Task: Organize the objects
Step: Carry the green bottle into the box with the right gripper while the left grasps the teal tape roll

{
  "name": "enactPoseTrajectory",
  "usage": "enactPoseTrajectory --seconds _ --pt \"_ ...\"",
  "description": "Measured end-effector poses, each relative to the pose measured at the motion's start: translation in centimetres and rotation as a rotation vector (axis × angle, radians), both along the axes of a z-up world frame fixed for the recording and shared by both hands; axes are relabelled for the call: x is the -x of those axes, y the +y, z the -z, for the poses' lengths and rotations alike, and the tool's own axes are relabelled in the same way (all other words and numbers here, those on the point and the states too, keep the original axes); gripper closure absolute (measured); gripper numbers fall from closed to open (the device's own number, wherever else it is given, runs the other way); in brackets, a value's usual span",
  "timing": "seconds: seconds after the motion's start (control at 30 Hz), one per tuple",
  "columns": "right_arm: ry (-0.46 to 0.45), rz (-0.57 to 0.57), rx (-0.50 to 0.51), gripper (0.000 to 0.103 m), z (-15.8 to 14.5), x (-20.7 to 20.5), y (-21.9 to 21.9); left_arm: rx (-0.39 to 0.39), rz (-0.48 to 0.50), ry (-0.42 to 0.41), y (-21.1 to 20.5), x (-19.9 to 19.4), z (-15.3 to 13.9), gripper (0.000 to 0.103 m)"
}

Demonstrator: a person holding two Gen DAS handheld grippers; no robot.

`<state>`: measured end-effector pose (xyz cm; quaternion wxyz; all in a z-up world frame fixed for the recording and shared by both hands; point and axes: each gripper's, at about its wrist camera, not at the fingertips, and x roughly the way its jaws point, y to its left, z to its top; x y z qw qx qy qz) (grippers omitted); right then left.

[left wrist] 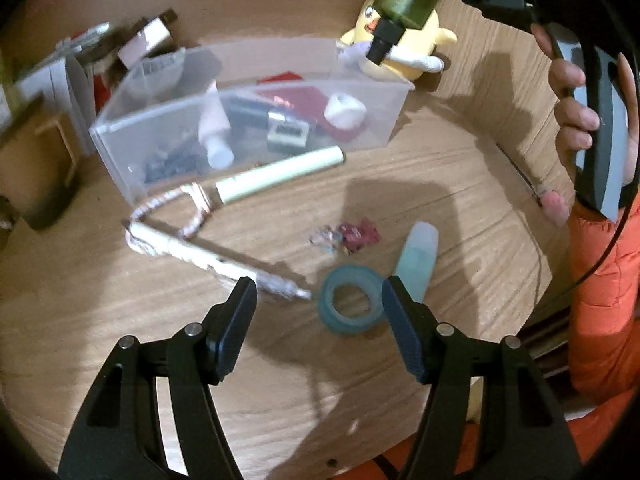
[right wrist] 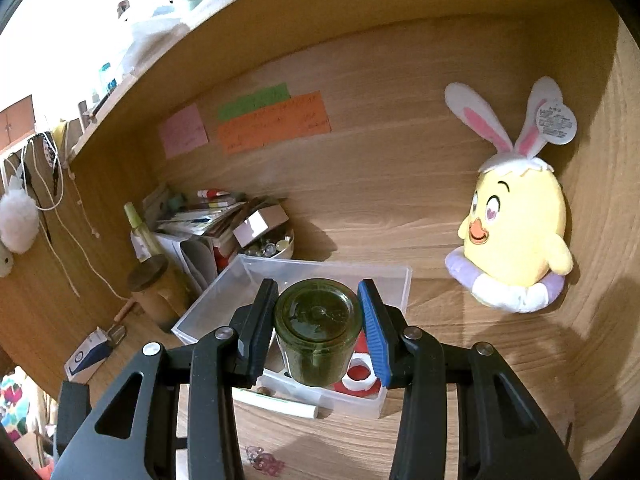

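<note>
on the left, the clear bin (left wrist: pixel 248 120) sat on the surface (left wrist: pixel 120 320), ready to collect clutter. the left tongs (left wrist: pixel 319 300) hung released above the teal tape roll (left wrist: pixel 349 300), apparently lining up a pick. rightward, the right tongs (right wrist: pixel 319 320) were clenched on the green jar (right wrist: pixel 318 330), held over the bin, likely for dropping in.

Left wrist view blurred overall: small red/clear bits (left wrist: pixel 346 236) near the teal tape roll (left wrist: pixel 349 299) too smeared to ID. Dark heap (left wrist: pixel 170 162) in the clear plastic box (left wrist: pixel 120 148) unreadable. Right wrist view: green jar (right wrist: pixel 318 332) hides part of box interior; red/white item (right wrist: pixel 362 372) behind it only partly seen. Writing on wall notes (right wrist: pixel 274 122) illegible. Shelf clutter top-left washed out.
</note>
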<state>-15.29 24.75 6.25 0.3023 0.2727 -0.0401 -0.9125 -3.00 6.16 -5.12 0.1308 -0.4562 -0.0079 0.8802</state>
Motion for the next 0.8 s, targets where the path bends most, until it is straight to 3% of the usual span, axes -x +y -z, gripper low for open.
enactPoseTrajectory --seconds 0.27,0.5,0.6,0.8 --pt "-0.019 0.002 -0.014 0.065 0.3 1.4 -1.1 0.03 0.045 0.03 1.5 -0.4 0.5 0.04" --pt "-0.044 0.0 -0.058 0.065 1.1 3.5 -2.8 0.042 0.096 0.051 2.7 -0.8 0.6 0.056" --pt "-0.067 -0.014 -0.068 0.065 1.7 4.3 -3.7 0.02 0.097 0.045 2.4 -0.4 0.8 0.063" --pt "-0.113 -0.033 -0.097 0.065 3.2 6.1 -5.1 -0.026 0.074 0.027 0.8 0.2 1.0 0.064"
